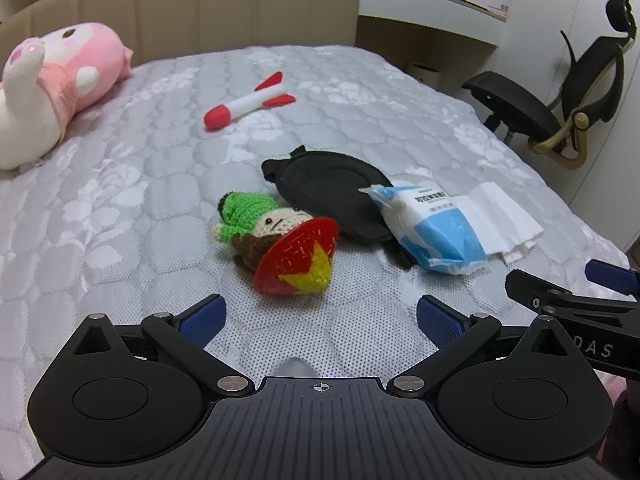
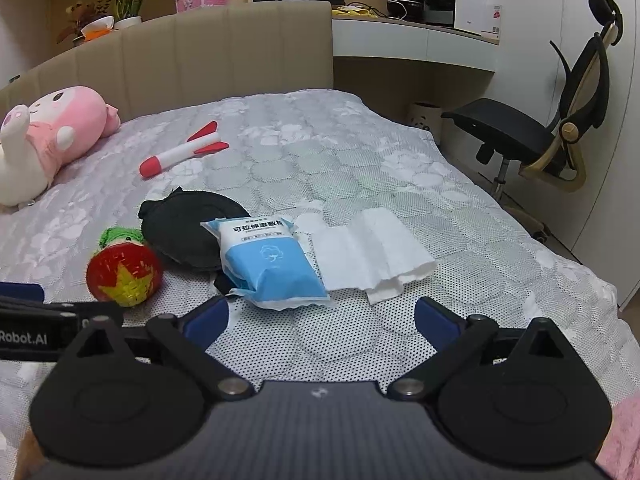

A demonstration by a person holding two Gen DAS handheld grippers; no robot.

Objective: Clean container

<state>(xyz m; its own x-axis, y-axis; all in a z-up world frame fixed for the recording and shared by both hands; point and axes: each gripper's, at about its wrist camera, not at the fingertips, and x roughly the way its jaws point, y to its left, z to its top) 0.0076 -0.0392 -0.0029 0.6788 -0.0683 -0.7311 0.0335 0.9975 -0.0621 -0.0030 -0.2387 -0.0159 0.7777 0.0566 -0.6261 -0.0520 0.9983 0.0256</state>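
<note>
A flat black round case (image 1: 324, 190) (image 2: 188, 220) lies in the middle of the bed. A blue-and-white pack of wipes (image 1: 428, 224) (image 2: 268, 260) rests partly on its edge. A white folded tissue (image 1: 500, 220) (image 2: 372, 252) lies to the right of the pack. A crocheted doll with a red hat and yellow star (image 1: 288, 244) (image 2: 124, 268) lies left of the case. My left gripper (image 1: 320, 316) is open, just short of the doll, with nothing between its fingers. My right gripper (image 2: 322, 316) is open too, in front of the wipes pack and the tissue.
A pink plush toy (image 1: 60, 84) (image 2: 52, 132) lies at the far left by the beige headboard (image 1: 240, 4). A red-and-white toy rocket (image 1: 248, 102) (image 2: 184, 154) lies behind the case. A black office chair (image 1: 560, 96) (image 2: 540, 132) stands right of the bed, by a desk.
</note>
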